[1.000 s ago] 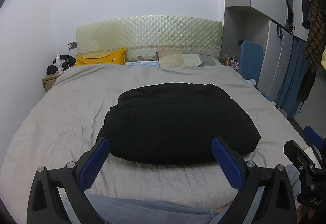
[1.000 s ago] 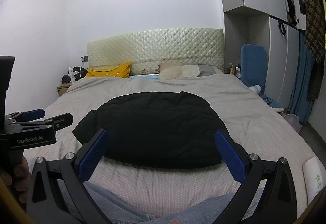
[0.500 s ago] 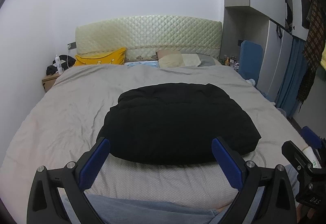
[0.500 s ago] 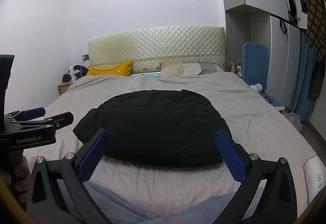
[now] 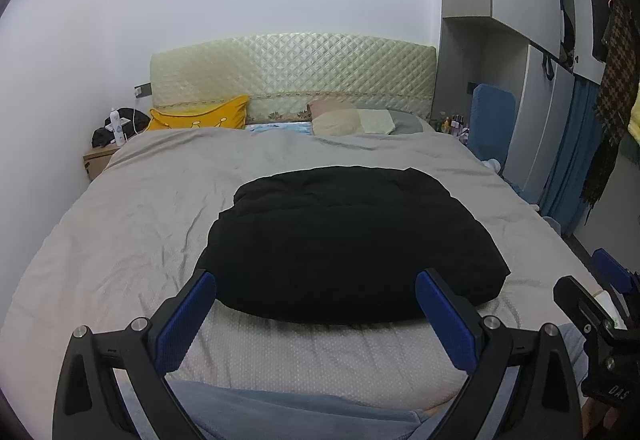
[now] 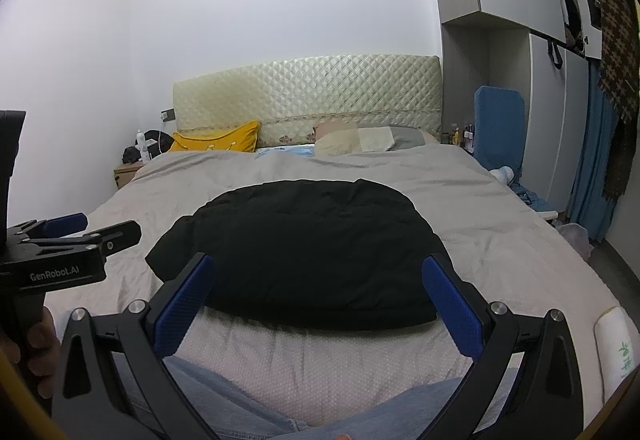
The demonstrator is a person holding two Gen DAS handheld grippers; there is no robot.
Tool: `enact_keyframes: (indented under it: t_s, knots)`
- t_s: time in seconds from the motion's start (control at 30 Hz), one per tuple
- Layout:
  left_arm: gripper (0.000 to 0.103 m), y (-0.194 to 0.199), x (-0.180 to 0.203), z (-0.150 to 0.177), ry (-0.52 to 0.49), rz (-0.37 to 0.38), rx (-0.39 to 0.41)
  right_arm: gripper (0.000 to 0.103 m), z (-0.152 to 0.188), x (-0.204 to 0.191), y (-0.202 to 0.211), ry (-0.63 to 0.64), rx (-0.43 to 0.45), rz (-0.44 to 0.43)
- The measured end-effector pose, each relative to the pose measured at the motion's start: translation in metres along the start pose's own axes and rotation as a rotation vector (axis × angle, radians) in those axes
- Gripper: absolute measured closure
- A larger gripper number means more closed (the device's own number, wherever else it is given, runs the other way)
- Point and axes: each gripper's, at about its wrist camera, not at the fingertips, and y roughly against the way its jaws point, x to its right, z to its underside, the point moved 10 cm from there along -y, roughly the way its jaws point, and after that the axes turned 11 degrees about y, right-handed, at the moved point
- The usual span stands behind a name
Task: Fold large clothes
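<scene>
Both grippers, left gripper [image 5: 316,290] and right gripper [image 6: 318,276], we hold wide, empty, near the folded black garment [image 5: 352,244]; only the right view shows a white roll [image 6: 616,352].

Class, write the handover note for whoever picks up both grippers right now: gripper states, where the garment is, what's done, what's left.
Left gripper: open, empty, held back from the near edge of the bed.
Right gripper: open, empty, likewise short of the cloth.
Black padded garment: lies in a compact, rounded bundle on the grey cover, mid-bed, touched by neither gripper.
Done: it looks already folded in on itself; how many folds cannot be told.
Left: probably check the edges, neaten or fold once more if needed.
</scene>
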Motion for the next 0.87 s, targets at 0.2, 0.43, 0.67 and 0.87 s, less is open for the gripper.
enact_keyframes:
  t_s: [0.2,0.43,0.67,0.87]
  knots:
    - [0.002,0.004,-0.001,-0.002,0.003,0.000,0.006,0.000,-0.001,0.002,0.004,0.003,0.007,0.010]
    - [0.002,0.010,-0.002,-0.003,0.005,-0.004,0.016,0.000,-0.003,-0.002,0.010,0.006,0.018,0.012]
    - [0.002,0.011,-0.001,-0.004,0.006,0.001,0.019,0.000,-0.004,-0.002,0.011,0.005,0.024,0.016]
    - [0.002,0.013,0.001,-0.002,-0.001,0.004,0.021,0.000,-0.004,-0.002,0.012,0.005,0.024,0.016]
